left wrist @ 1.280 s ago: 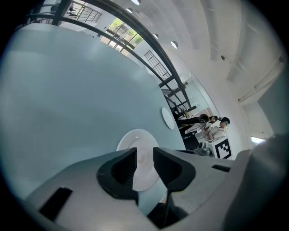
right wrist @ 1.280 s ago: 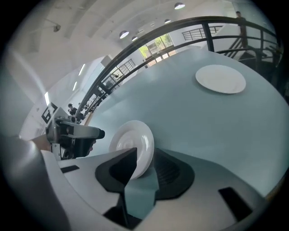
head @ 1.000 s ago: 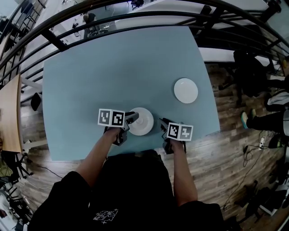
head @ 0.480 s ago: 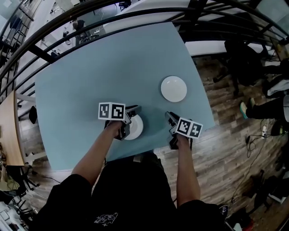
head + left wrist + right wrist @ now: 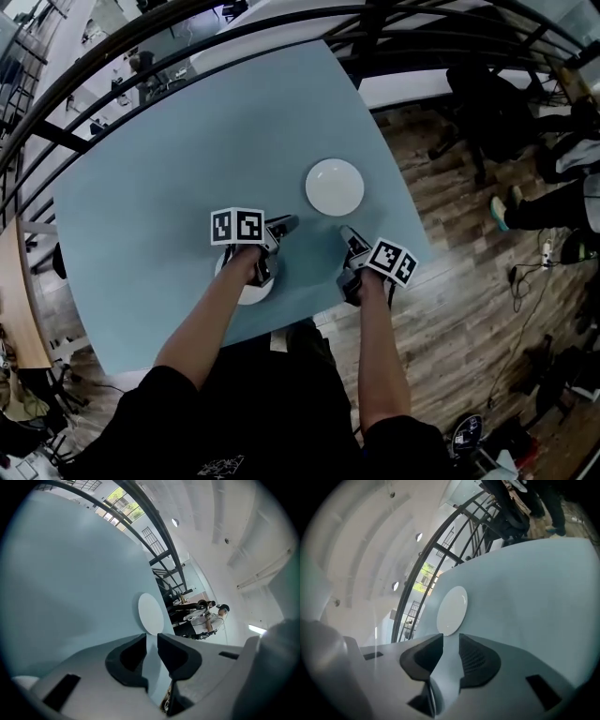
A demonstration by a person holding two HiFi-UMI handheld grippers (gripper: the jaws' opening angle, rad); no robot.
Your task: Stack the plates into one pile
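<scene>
Far white plate, near white plate

Blue-grey table on wood floor; black railing behind; bystander's legs at right

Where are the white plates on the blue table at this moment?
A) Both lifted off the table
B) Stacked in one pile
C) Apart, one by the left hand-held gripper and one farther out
C: in the head view the far white plate lies alone on the blue table, while the near white plate sits back by the left hand-held gripper, so the two are not stacked.
</scene>
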